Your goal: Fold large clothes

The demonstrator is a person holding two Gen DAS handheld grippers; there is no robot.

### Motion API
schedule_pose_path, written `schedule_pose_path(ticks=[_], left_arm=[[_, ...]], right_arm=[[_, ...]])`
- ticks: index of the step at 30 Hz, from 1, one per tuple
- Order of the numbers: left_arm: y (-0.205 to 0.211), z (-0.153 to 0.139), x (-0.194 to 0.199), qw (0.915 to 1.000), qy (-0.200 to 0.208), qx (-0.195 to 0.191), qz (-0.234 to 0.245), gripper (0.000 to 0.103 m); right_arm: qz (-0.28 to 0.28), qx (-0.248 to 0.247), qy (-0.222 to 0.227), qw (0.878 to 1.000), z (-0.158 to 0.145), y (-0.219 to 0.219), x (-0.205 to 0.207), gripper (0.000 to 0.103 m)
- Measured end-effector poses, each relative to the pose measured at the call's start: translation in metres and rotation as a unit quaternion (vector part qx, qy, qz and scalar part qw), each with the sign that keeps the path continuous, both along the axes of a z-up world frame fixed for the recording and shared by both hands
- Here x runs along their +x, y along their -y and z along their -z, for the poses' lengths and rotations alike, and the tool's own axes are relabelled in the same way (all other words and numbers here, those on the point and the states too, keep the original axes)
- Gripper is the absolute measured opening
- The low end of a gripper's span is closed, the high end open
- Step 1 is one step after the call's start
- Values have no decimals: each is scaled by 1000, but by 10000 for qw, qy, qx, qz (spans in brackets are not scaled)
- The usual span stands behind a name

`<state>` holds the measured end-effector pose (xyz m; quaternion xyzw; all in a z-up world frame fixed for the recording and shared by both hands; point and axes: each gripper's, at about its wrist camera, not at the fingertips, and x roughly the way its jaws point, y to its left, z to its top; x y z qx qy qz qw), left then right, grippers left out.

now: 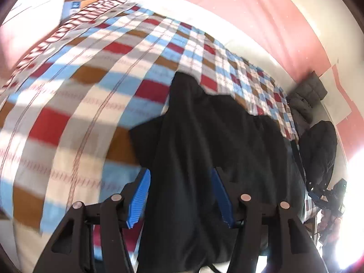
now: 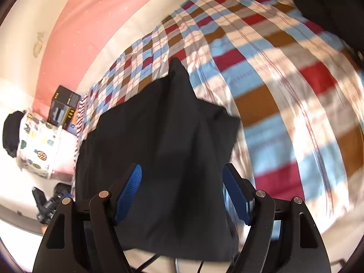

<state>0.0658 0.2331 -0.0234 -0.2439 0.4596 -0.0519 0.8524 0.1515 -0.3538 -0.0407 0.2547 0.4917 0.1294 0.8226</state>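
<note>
A large black garment lies partly folded on a bed with a checked sheet. My left gripper is open above its near edge, blue pads spread on either side of a raised fold. In the right wrist view the same black garment fills the middle, over the checked sheet. My right gripper is open, its blue pads wide apart with the cloth between and below them. Neither gripper pinches the cloth. The other gripper shows at the far right of the left view.
Dark padded jackets lie at the bed's far end. Cardboard boxes and a pineapple-print pillow sit at the bed's other end. A pink wall runs behind the bed. Strong sunlight glares at the lower right of the left view.
</note>
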Motion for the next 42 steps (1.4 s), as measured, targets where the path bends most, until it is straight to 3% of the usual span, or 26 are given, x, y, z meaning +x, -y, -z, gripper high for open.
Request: schedule_pose_path(ticks=[6, 8, 11, 12, 13, 15, 17, 19, 22, 24, 27, 29, 31, 32, 36, 39, 42], left_arm=[[7, 27, 96, 9990, -424, 64, -99, 59], [6, 44, 118, 9977, -657, 44, -166, 59], [5, 64, 137, 9955, -858, -301, -263, 58], [6, 64, 140, 9953, -818, -427, -304, 42], [10, 60, 142, 9959, -753, -407, -306, 32], [20, 40, 143, 9988, -412, 19, -281, 21], [30, 19, 146, 9992, 53, 334, -194, 19], [40, 18, 157, 9977, 344, 585, -42, 19], [51, 57, 179, 9956, 26, 936, -28, 21], [46, 75, 179, 9968, -15, 769, -213, 22], [32, 76, 165, 9980, 180, 460, -400, 26], [30, 81, 163, 9984, 105, 385, -412, 33], [28, 82, 169, 9979, -135, 431, -459, 46], [28, 79, 172, 9977, -195, 463, -455, 46], [30, 46, 153, 9956, -87, 804, -482, 45], [28, 20, 119, 9945, 168, 856, -587, 45], [47, -1, 66, 9943, 542, 790, -475, 46]], right_arm=[[-263, -205, 242, 9992, 7, -22, 77, 74], [-189, -356, 88, 9991, 20, -21, 98, 74], [-136, -168, -475, 9986, 50, -19, 124, 73], [-143, -27, -555, 9984, 56, -19, 126, 44], [-171, 72, -501, 9986, 55, -20, 126, 21], [-103, -55, -98, 9999, 42, -22, 119, 16], [123, -128, 357, 9992, 25, -13, 111, 15], [322, -72, 330, 9989, 29, -2, 114, 15], [334, -429, 4, 9985, 60, -11, 129, 16], [363, -523, -160, 9978, 79, -19, 136, 20], [327, -746, -106, 9966, 80, -23, 140, 24], [249, -854, -131, 9959, 80, -25, 143, 30], [314, -803, -239, 9960, 81, -20, 143, 40], [406, -785, -298, 9956, 78, -16, 142, 46], [658, -829, 135, 9943, 34, -12, 113, 46], [394, -1168, 750, 9895, -7, -27, 57, 47], [180, -1471, 1002, 9839, -19, -55, -1, 51]])
